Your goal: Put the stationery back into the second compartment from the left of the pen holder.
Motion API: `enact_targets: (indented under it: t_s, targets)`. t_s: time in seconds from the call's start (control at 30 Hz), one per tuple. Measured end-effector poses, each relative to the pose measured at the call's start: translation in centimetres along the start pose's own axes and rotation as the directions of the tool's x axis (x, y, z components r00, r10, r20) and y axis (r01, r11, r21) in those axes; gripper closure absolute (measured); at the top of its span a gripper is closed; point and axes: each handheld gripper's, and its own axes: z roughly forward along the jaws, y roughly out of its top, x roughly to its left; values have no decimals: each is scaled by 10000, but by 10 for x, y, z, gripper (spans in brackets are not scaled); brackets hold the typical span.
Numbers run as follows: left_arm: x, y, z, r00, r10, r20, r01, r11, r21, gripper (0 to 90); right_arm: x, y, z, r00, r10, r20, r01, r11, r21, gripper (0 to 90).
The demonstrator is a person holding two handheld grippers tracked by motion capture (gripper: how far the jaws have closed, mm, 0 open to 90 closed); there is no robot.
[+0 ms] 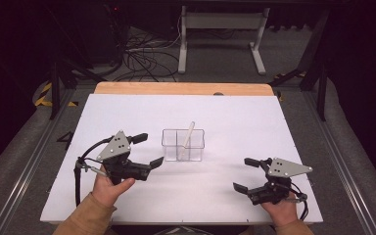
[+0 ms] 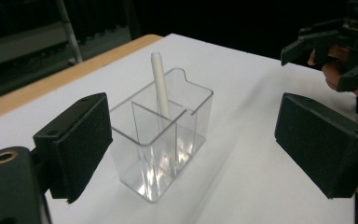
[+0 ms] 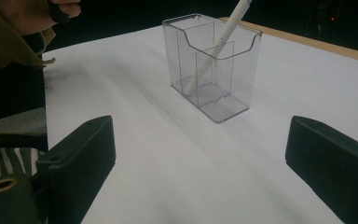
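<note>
Where the white worktop (image 1: 127,205) lies bare at its centre stands a clear holder (image 1: 183,145), split by inner walls into compartments, with a white stick (image 1: 186,140) leaning in it. By the high view the stick sits in the right half, its top tilted to the far right and rising above the rim; the holder's clear walls make it hard to tell which compartment its foot rests in. The left gripper (image 1: 148,150) is near the holder, to its left, and points toward it; its jaws stand wide apart with nothing between them and touch neither holder nor stick. In the left gripper view the holder (image 2: 161,142) appears between the two jaws but farther off, and the stick (image 2: 161,88) is upright. The right gripper (image 1: 246,174) is well apart from the holder, at the near right of the worktop, its jaws likewise spread wide and empty. In the right gripper view the holder (image 3: 214,65) stands ahead, the stick's (image 3: 216,46) top cut off by the frame edge. A hand (image 1: 108,188) grasps the left gripper; the sleeve is cut off at the bottom.
</note>
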Motion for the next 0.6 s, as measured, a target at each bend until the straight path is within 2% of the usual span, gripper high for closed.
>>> enact_targets:
  t_s: [0.13, 0.33, 0.6]
  targets:
    - [6, -9, -8, 9996, -268, 24, 268, 9996, -20, 100, 0, -1, 0, 10000, 2, 1, -2, 10000, -20, 82]
    - [9, -27, -19, 9991, 79, -423, -67, 9996, 268, 90, 1, -1, -1, 10000, -10, 18, 10, 10000, -34, 79]
    - [14, -53, -32, 9979, -271, -588, 290, 9991, 311, 87, 1, -2, 0, 10000, -54, 2, 54, 10000, -13, 78]
